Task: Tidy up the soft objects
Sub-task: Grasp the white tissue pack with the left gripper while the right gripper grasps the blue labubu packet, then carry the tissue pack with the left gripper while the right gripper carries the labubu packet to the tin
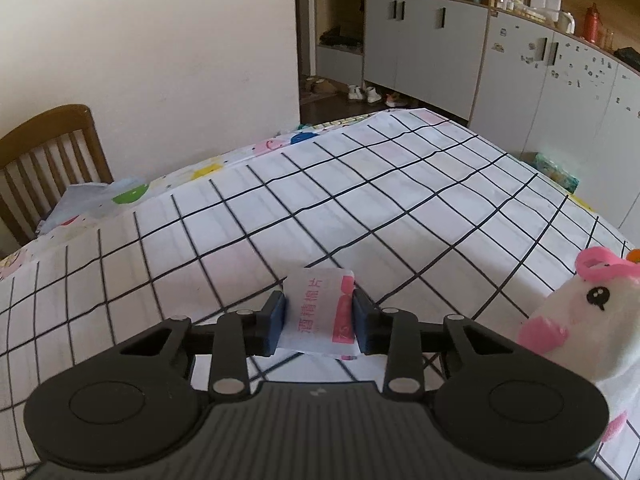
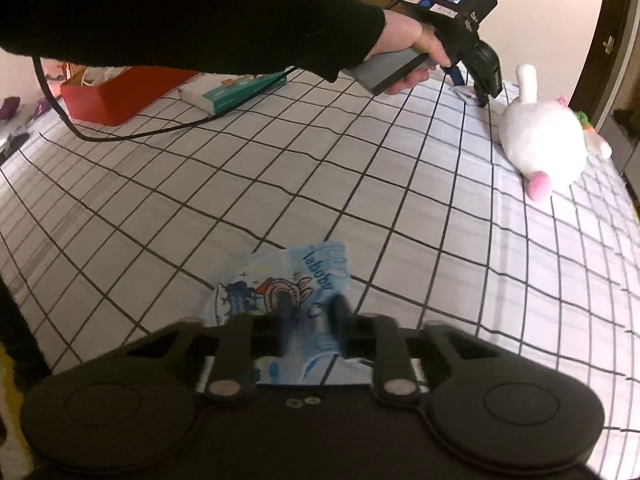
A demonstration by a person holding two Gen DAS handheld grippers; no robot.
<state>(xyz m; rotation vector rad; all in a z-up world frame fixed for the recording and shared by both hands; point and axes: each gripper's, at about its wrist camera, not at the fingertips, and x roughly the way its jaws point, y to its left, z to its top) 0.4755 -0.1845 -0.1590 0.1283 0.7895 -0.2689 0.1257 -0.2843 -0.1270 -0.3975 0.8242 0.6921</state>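
The left gripper (image 1: pixel 319 317) has its blue fingers (image 1: pixel 277 322) clamped on the 2 side edges of a small white sachet with pink print (image 1: pixel 318 312), held just above the grid-checked cloth (image 1: pixel 360 200) on the bench. A white plush toy with pink ears (image 1: pixel 596 320) lies just right of it. The right gripper (image 2: pixel 310 320), blurred, has its fingers pinched on a blue cartoon-printed packet (image 2: pixel 280 280) near the bench's near edge. In the right wrist view the plush (image 2: pixel 544 140) lies far right, beside the left gripper (image 2: pixel 482 100)

Right gripper (image 2: pixel 310 312) fingers blur over the blue packet (image 2: pixel 280 276); plush toy (image 1: pixel 592 320) is cut off at three o'clock.
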